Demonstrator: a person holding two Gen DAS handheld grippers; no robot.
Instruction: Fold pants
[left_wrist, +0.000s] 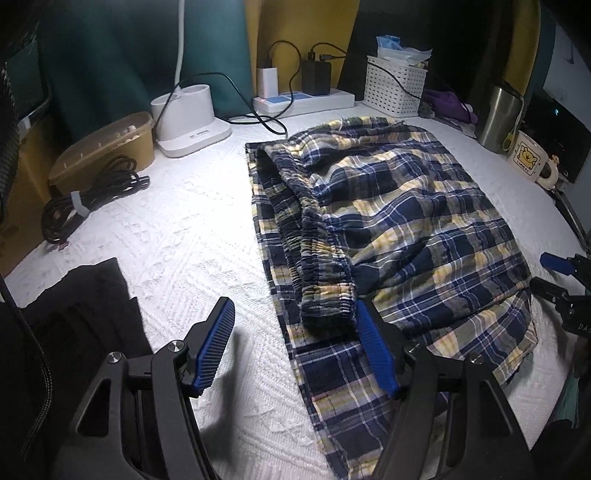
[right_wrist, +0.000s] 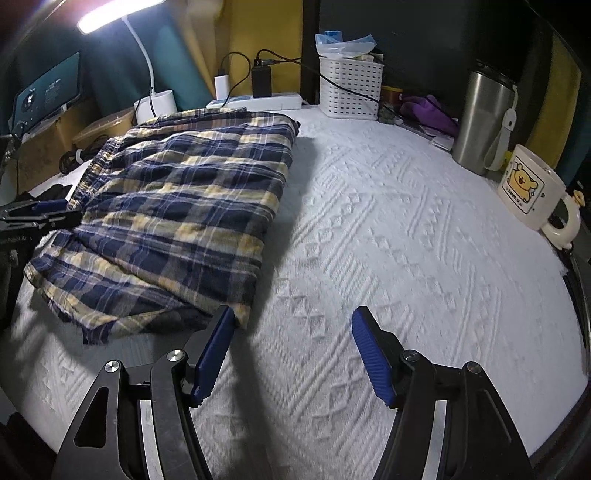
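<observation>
Left tongs (left_wrist: 295, 347) open, holding nothing, one pad by the waistband. Plaid pants (left_wrist: 388, 229) folded flat on the white tabletop (left_wrist: 192, 229). Right tongs (right_wrist: 293, 350) open and empty, beside the pants' corner.

Both the left tool (left_wrist: 295, 339) and right tool (right_wrist: 293, 349) angle downward, jaws apart, gripping nothing.
</observation>
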